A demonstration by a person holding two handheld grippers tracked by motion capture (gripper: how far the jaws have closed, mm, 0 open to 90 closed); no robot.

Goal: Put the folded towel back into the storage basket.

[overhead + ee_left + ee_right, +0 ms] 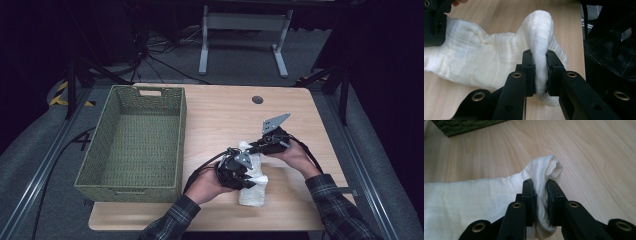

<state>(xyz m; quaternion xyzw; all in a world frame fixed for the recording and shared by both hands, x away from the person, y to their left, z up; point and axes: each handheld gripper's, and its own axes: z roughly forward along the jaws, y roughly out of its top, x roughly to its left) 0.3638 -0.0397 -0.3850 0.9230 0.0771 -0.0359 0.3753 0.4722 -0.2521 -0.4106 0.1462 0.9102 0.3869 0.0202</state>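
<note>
So both grippers have a bite on the white cloth (251, 176) right now, which sits on the wooden table (220, 115) near its front edge, around 5 o'clock from the table's middle in the high view. The left gripper (540, 72) is pinching a raised fold of the fabric between its 2 pads; you can see the cloth squeezed thin in there and bulging out above them. The right gripper (541, 200) is doing the same at another corner, with a little rolled tuft poking up past its tips at 12 o'clock.

Grabbing 2 separate ends makes sense to me: with a floppy thing like this, 1 pinch just gives you a dangling rag, while 2 let you stretch it, fold it or carry it flat.

The green woven basket (131, 145) sits empty at about 9 o'clock from the cloth, well apart from it. My guess is that's where the cloth is headed, though folding first seems just as likely.
</note>
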